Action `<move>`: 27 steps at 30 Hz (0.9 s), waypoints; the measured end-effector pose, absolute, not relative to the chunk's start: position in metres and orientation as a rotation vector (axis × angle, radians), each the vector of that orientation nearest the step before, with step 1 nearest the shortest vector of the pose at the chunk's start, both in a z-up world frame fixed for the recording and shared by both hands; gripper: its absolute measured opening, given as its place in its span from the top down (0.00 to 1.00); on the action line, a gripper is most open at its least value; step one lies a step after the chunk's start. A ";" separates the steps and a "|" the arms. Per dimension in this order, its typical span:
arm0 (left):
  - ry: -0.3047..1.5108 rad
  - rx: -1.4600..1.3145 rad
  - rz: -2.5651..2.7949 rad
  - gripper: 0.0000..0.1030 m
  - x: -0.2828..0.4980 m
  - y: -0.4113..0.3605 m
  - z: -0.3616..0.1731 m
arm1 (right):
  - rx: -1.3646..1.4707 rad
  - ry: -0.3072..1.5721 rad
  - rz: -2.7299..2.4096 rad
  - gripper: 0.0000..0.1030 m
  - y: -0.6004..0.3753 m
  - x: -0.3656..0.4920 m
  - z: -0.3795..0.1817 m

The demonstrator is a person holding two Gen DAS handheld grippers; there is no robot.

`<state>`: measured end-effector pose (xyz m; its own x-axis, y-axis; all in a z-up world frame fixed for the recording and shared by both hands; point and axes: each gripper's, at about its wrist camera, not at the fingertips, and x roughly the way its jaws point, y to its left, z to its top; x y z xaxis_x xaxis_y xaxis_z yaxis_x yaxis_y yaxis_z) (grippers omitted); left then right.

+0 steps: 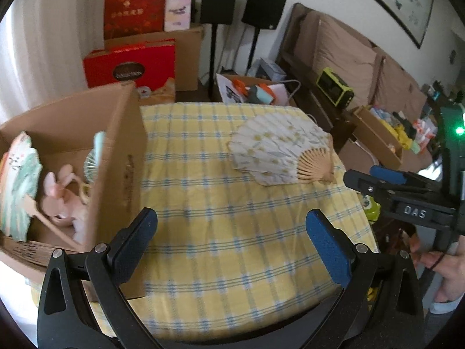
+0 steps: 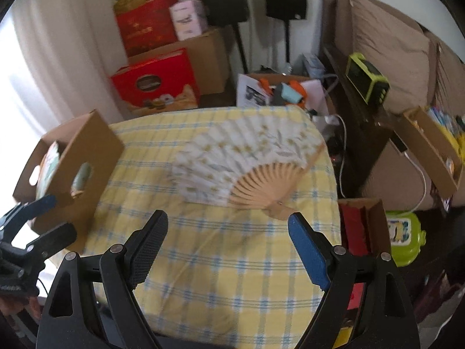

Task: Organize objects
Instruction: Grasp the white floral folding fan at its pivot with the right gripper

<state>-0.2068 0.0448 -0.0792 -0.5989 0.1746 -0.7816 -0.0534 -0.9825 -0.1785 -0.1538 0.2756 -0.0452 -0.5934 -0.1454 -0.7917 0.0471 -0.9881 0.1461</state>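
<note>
An unfolded white paper fan (image 1: pixel 279 151) (image 2: pixel 247 165) with bamboo ribs lies flat at the far right of the yellow checked tablecloth (image 1: pixel 232 232) (image 2: pixel 221 261). On the table's left stands a cardboard box (image 1: pixel 116 157) (image 2: pixel 72 160) holding other fans and a pink soft toy (image 1: pixel 62 195). My left gripper (image 1: pixel 231 226) hovers open over the cloth beside the box, nothing between its fingers. My right gripper (image 2: pixel 228 232) is open too, just short of the fan's handle; it also shows from the side in the left wrist view as the right gripper (image 1: pixel 366 177).
Beyond the table are red gift boxes (image 2: pixel 154 81), brown cartons, two black speakers on stands (image 2: pixel 284 0) and a box of tools (image 1: pixel 255 90). A brown sofa (image 2: pixel 392 43) and a cluttered low table stand to the right. A green toy (image 2: pixel 404 238) lies on the floor.
</note>
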 end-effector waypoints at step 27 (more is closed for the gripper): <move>-0.365 -1.473 2.491 0.01 -0.270 0.085 -0.144 | 1.485 -0.481 -2.691 0.71 0.343 -0.224 -0.120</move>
